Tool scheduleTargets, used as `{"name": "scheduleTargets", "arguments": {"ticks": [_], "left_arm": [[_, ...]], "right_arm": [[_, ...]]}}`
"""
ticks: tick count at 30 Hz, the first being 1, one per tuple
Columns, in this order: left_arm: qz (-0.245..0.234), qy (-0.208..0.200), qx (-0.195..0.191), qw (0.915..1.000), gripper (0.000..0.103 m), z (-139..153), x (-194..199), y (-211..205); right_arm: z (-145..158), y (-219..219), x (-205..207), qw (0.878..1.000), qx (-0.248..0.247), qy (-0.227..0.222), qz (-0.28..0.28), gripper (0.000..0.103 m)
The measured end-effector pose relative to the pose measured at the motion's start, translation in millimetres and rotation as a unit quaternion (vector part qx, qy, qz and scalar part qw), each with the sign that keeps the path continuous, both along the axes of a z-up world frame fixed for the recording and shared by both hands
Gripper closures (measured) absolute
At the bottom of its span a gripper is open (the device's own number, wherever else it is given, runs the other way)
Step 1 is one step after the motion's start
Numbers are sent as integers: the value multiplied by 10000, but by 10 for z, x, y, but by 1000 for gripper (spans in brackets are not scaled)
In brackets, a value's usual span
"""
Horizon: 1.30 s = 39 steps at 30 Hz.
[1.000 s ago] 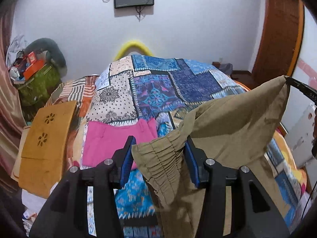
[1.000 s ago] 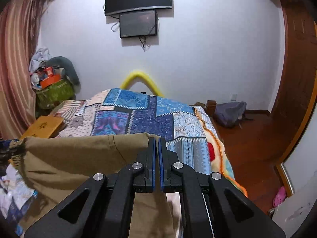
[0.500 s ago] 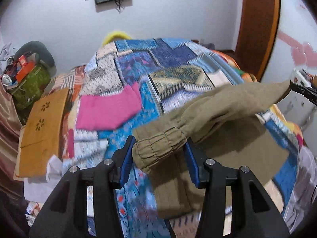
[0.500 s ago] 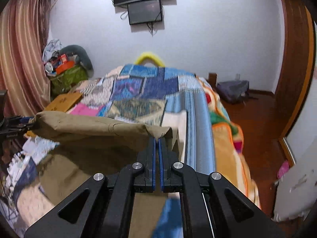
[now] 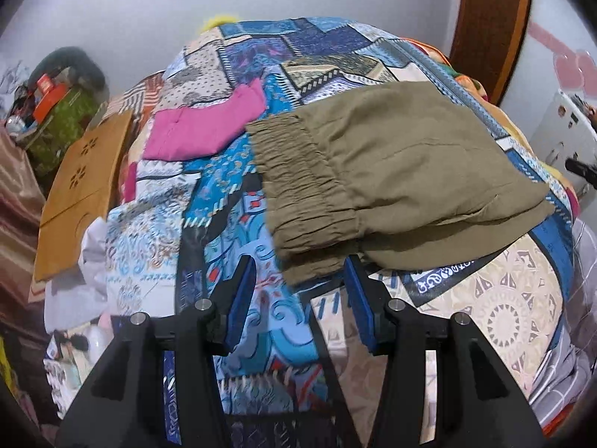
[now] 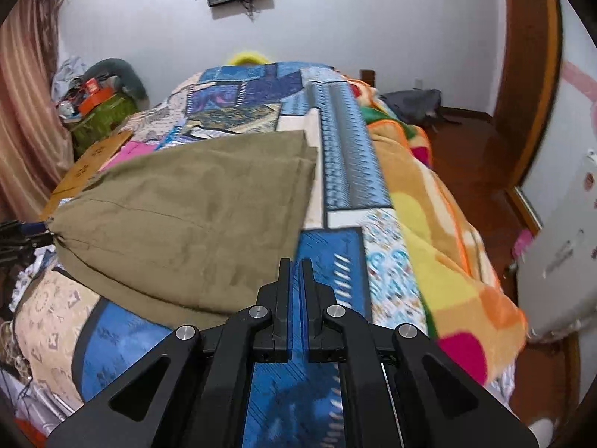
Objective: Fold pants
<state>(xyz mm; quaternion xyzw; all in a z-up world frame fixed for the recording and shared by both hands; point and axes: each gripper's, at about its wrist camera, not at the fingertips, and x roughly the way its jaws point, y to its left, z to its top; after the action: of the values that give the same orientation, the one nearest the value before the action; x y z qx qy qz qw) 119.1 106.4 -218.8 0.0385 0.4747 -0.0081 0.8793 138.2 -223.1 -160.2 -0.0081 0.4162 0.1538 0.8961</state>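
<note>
The olive-green pants (image 5: pixel 395 171) lie folded on the patchwork bedspread (image 5: pixel 242 224), their gathered elastic waistband (image 5: pixel 298 194) toward me. My left gripper (image 5: pixel 300 283) is open and empty, just short of the waistband's near edge. In the right wrist view the pants (image 6: pixel 186 224) lie flat to the left of my right gripper (image 6: pixel 295 265). Its jaws stand nearly together with only a thin gap and hold nothing, just off the near right edge of the pants.
A folded pink garment (image 5: pixel 201 127) lies on the bed beyond the waistband. A wooden lap table (image 5: pixel 78 190) leans at the bed's left side. A colourful fleece blanket (image 6: pixel 447 246) hangs off the right edge. A white appliance (image 6: pixel 559 254) stands at far right.
Both grippers carried the pants down onto the bed and let go. The left jaws opened wider and drew back; the right gripper released the fabric and drew back.
</note>
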Motion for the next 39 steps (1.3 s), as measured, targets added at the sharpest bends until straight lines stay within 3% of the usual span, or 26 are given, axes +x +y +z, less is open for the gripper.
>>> {"name": "scheduleTargets", "arguments": {"ticks": [5,7,9,10,13,19,24,27,30,31,32,37,38,39], "left_arm": [[76,-383,147,9991,52,325,-6,-29],[45,-576,94,9983,42,471,14,-99],[23,-723,79,9973,24,569,39,-191],[-20,-804,90,9967,24,611,47,-250],[-241,-839,128,9961,22,639,89,-443],[-545,-497,60,9973,22,410,200,-714],[-792,-113,131,9967,22,152,297,-872],[-904,-6,198,9957,22,61,329,-960],[-1027,-21,262,9944,22,40,347,-1028],[-1087,-33,268,9937,22,43,346,-1054],[-1160,-35,283,9928,22,42,342,-1077],[-1408,-217,898,9857,22,-21,316,-1226],[-1408,-251,991,9847,26,-31,317,-1235],[-1399,-303,1060,9840,37,-31,315,-1244]], "right_arm": [[142,124,-109,9991,110,15,407,96],[222,280,-158,9976,81,-118,677,77],[269,448,-209,9951,138,-256,942,57],[300,570,-225,9931,182,-360,1102,53],[265,865,-243,9869,208,-367,1559,53],[-31,1365,-240,9730,22,-108,2304,53],[-282,1587,-225,9633,-417,105,2651,53],[-305,1599,-192,9622,-370,99,2696,53],[-326,1597,-138,9621,-234,182,2711,67],[-322,1592,-148,9621,-239,122,2715,83],[-301,1614,-145,9622,-256,77,2711,90],[-202,1579,-142,9646,17,85,2635,97],[-178,1579,-147,9649,39,60,2623,97],[-150,1569,-152,9651,68,38,2619,97]]}}
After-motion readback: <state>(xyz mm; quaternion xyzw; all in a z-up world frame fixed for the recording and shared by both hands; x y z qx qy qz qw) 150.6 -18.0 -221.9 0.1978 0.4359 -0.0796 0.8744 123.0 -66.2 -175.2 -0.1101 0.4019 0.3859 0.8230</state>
